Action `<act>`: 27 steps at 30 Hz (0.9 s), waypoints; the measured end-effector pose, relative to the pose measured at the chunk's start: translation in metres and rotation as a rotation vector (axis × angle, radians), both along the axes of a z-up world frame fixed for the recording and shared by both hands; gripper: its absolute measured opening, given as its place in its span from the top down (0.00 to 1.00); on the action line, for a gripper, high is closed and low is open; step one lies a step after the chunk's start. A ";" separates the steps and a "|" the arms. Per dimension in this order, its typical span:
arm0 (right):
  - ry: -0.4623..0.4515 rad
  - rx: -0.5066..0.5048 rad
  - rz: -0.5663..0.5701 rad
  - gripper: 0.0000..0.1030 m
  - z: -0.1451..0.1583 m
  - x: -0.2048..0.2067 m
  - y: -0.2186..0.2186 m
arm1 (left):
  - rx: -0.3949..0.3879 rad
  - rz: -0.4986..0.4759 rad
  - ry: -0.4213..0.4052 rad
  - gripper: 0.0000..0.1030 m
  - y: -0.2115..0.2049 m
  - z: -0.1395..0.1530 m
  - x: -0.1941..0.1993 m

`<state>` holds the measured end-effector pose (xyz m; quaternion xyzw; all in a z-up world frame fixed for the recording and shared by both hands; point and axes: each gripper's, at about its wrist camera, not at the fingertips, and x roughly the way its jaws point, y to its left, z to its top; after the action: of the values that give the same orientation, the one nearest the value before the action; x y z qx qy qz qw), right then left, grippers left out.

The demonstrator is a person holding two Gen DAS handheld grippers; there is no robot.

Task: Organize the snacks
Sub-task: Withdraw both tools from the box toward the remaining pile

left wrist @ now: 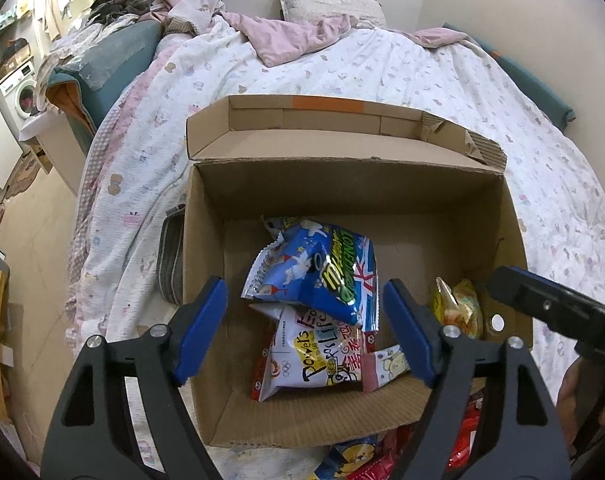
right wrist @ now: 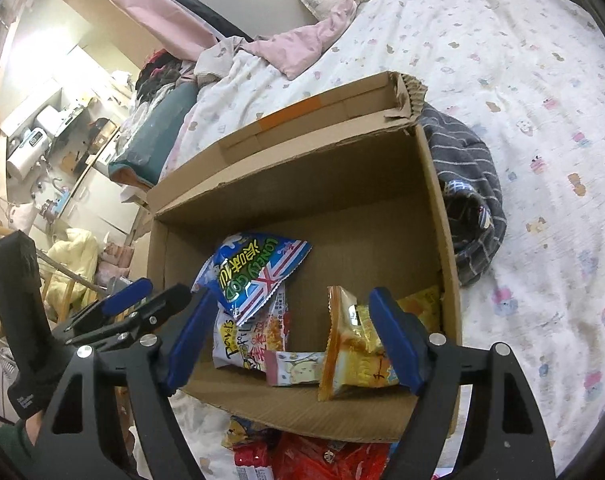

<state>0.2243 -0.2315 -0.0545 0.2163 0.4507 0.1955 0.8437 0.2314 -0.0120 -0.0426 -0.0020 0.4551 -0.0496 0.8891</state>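
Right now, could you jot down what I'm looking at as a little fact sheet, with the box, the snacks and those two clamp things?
setting: bed with patterned quilt
container: open cardboard box resting on the bed
in box: blue chip bag on top of white snack bag; yellow snack bag at the right side
outside box: red packets at its near edge
left gripper: open, empty, over the box
right gripper: open, empty, over the box
beside box: striped grey garment
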 end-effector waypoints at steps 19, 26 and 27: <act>-0.097 -0.065 0.006 0.22 0.040 -0.073 -0.008 | -0.011 0.010 -0.025 0.25 0.013 0.026 -0.077; -0.103 -0.070 -0.020 0.22 0.047 -0.103 -0.022 | -0.039 0.040 -0.013 0.25 0.022 0.027 -0.105; -0.099 -0.070 -0.027 0.22 0.046 -0.107 -0.024 | -0.040 0.043 -0.010 0.25 0.023 0.027 -0.108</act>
<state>0.1170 -0.2557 -0.0082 0.1828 0.4122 0.1788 0.8745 0.1237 0.0110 -0.0157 -0.0294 0.4494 -0.0394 0.8920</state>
